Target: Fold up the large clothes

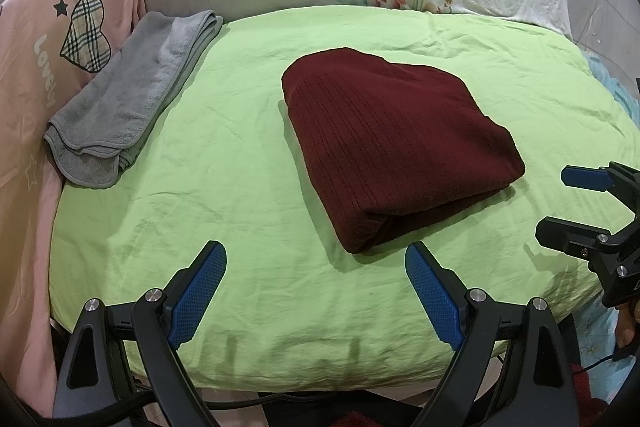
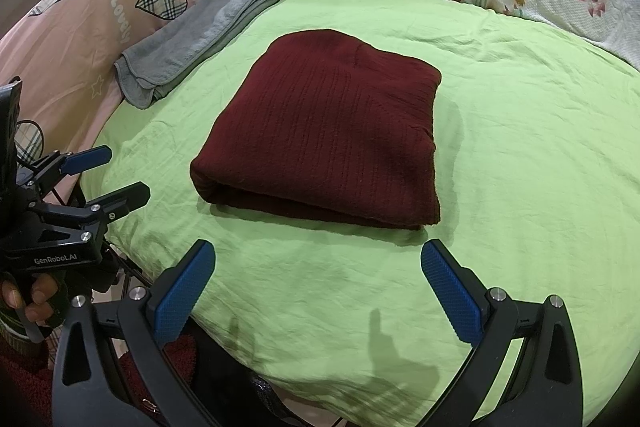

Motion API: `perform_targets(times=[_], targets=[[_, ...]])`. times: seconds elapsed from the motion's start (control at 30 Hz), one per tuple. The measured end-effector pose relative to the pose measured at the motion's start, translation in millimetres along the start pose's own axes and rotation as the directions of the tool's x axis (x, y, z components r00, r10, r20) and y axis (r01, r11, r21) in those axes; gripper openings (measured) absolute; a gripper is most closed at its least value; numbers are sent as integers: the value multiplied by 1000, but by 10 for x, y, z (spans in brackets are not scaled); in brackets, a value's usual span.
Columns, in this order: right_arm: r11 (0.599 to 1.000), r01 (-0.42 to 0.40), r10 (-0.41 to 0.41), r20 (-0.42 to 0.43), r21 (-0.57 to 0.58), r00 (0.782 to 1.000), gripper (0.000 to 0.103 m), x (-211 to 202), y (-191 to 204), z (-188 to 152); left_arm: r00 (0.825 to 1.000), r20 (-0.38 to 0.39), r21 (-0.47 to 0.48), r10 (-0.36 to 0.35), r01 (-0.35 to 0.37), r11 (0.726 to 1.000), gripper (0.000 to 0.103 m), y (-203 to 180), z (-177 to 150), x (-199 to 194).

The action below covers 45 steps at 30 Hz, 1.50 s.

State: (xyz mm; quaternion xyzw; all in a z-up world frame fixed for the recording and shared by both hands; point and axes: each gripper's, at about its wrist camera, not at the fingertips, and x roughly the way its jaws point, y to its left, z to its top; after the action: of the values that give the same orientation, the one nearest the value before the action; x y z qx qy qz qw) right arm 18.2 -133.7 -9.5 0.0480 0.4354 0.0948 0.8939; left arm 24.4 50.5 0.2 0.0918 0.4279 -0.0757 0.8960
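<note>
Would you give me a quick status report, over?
Left gripper and right gripper open, empty. Maroon garment folded on green sheet. Grey towel aside.

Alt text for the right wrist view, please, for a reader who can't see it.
A dark red garment lies folded on a green sheet, untouched. The right gripper hovers before it, jaws open and empty; the left gripper, also open, sits at left. A folded grey towel lies beyond.

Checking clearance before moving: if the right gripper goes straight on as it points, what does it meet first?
Likely the near folded edge of the maroon garment; only bare green sheet lies between it and the open right gripper.
</note>
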Motion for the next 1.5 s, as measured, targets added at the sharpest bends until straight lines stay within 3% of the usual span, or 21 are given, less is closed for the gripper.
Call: perform_targets(times=[1.5], targets=[[1000, -3, 3, 7, -11, 1000, 102, 11, -91, 134, 999, 26, 26, 21, -22, 999, 92, -46, 114, 17]])
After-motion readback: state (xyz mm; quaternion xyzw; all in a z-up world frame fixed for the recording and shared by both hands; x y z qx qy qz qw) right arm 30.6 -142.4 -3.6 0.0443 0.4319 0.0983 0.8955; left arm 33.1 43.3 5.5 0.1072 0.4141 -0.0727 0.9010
